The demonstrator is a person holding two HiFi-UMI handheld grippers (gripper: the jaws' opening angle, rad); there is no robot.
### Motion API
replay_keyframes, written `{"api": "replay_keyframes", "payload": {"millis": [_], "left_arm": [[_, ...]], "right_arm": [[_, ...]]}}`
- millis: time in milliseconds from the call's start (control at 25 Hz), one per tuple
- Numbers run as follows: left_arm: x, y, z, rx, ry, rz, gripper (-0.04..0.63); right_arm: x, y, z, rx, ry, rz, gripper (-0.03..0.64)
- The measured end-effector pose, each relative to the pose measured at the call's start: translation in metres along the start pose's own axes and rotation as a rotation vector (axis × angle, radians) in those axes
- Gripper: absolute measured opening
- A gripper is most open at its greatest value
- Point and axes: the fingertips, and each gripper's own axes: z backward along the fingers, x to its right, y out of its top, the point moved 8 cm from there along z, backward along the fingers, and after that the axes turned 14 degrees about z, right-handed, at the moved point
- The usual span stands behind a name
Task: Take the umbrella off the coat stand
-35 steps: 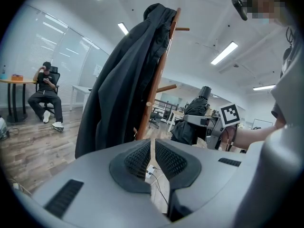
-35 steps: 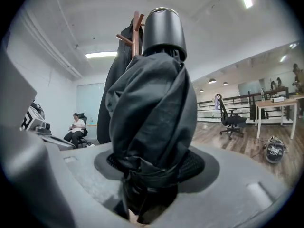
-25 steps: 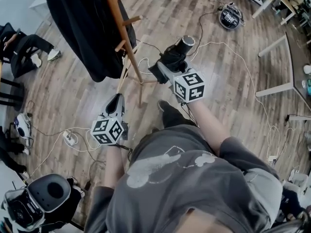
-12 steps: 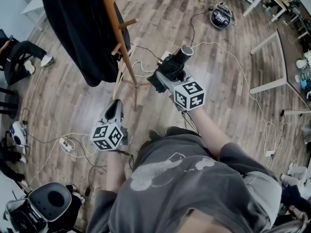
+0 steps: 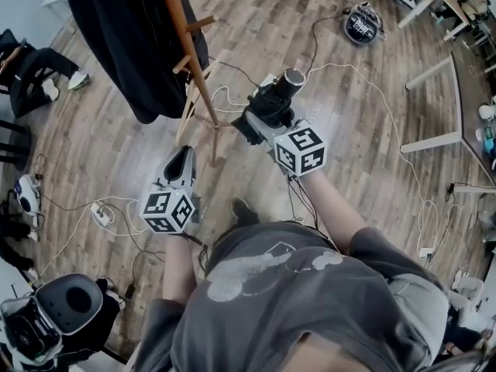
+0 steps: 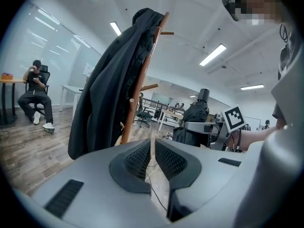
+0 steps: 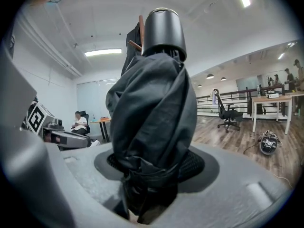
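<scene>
My right hand-held gripper was clamped on the folded umbrella, centre frame, clear of the stand. My left hand-held gripper was closed, empty. Removal judged done; next, carry it away.

We see a black coat hanging above a wood-plank floor. White cables trail across the planks, near a round black device and a white power strip. A white table frame stands at the right. 1 person sits by a wall, 1 office chair stands beside a desk, and strip lights glow overhead.
</scene>
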Motion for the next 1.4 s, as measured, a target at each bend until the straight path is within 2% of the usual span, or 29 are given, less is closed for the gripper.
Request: {"api": "replay_keyframes", "payload": {"millis": [640, 1040, 1400], "left_arm": [[0.114, -0.039, 0.048, 0.080, 0.030, -0.044, 0.035], [0.184, -0.095, 0.094, 0.091, 0.069, -0.039, 0.034], [0.219, -0.127, 0.139, 0.102, 0.084, -0.047, 0.034]], "right_arm": [[-0.003, -0.008, 0.121, 0.034, 0.068, 0.030, 0.267], [-0.015, -0.026, 0.208, 0.030, 0.064, 0.033, 0.267], [-0.037, -0.044, 0.258, 0.029, 0.079, -0.005, 0.267]]}}
